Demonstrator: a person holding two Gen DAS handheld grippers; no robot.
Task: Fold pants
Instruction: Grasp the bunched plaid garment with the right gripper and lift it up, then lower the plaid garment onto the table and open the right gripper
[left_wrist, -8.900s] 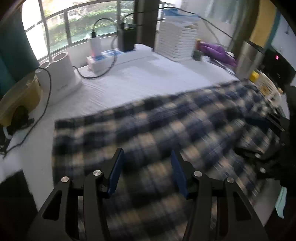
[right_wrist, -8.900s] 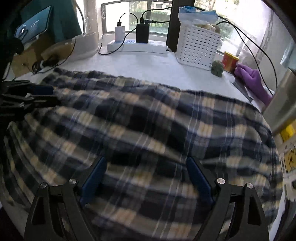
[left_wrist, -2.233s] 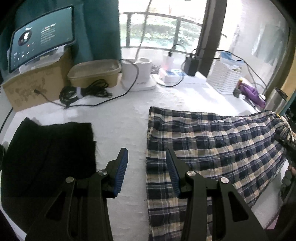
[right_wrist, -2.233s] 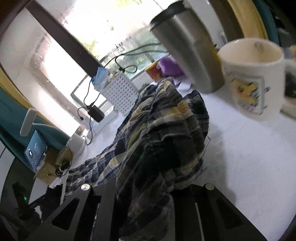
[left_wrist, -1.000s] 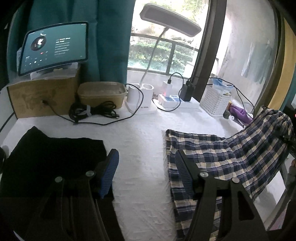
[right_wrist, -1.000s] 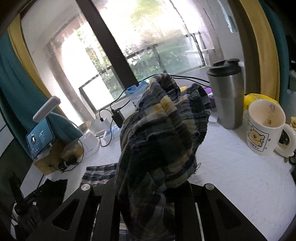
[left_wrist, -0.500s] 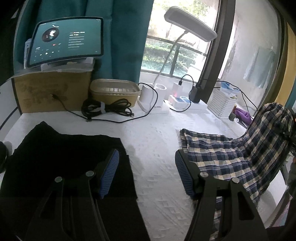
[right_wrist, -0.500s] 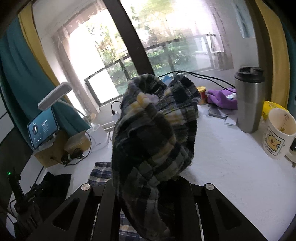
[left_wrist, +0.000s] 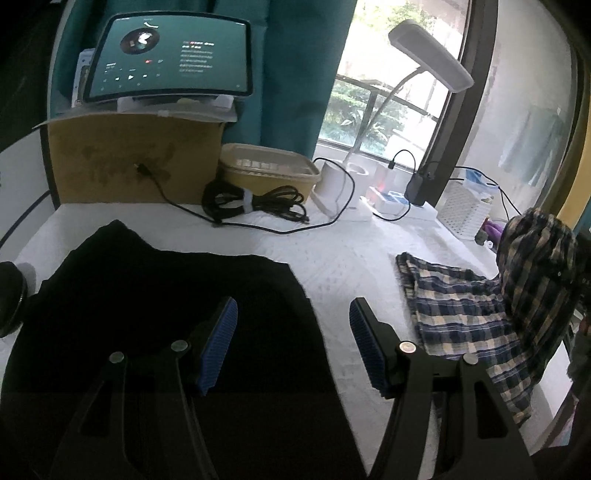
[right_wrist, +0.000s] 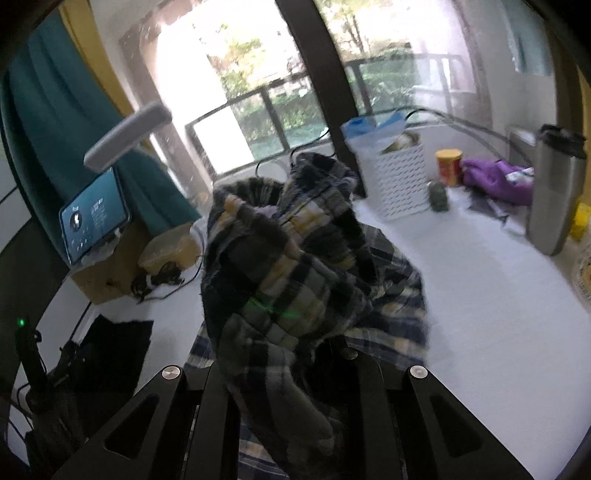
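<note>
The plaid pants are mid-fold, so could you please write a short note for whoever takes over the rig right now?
Right gripper: jaws shut on a bunched end of the plaid pants, held lifted above the table.
Left gripper: jaws open, holding nothing, hovering over the black garment on the left of the white table.
Pants: the other end lies flat on the table, right of the black garment and apart from it.
Done: one end picked up.
Left: lay the lifted end over the flat part, probably steadying with the left gripper, then smooth and square the fold.
</note>
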